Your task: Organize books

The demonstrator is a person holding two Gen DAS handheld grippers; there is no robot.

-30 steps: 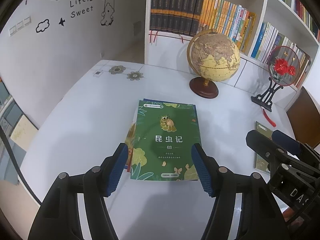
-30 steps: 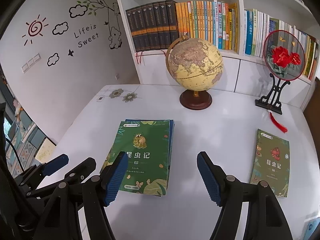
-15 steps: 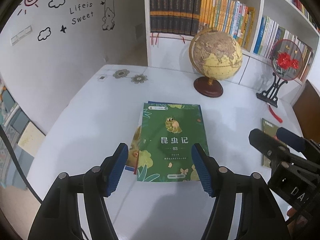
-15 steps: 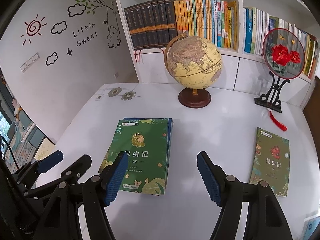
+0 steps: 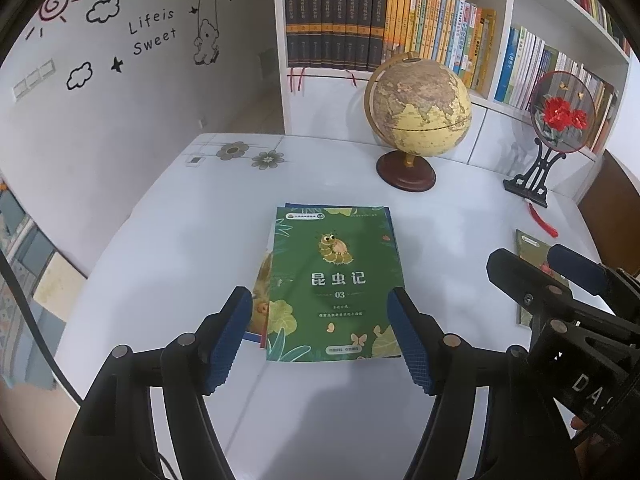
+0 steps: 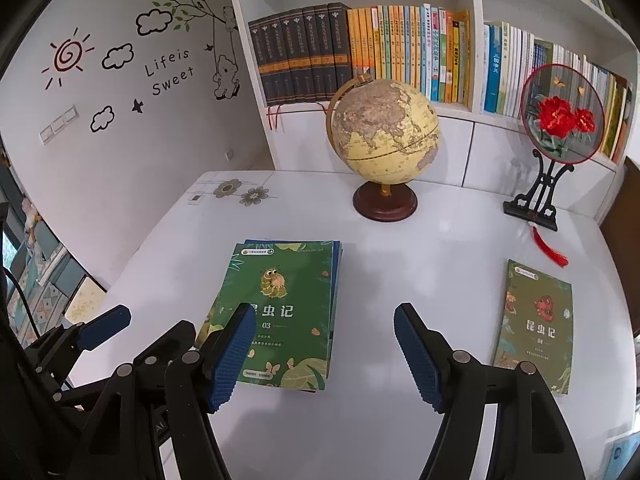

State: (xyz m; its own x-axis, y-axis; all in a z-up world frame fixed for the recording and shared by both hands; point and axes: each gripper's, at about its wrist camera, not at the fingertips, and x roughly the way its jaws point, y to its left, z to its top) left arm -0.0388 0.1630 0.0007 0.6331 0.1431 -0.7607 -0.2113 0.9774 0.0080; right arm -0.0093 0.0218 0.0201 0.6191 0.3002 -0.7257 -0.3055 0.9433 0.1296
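white table, globe behind stack

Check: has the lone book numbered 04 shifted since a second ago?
No. The lone book lies at the same spot below the fan stand in the right wrist view.

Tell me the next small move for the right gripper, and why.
Probably swing the right gripper, open and empty, toward the single book marked 04, lying alone on the table apart from the stack topped by book 03. The left gripper, its jaws opening, is already lined up on that stack.
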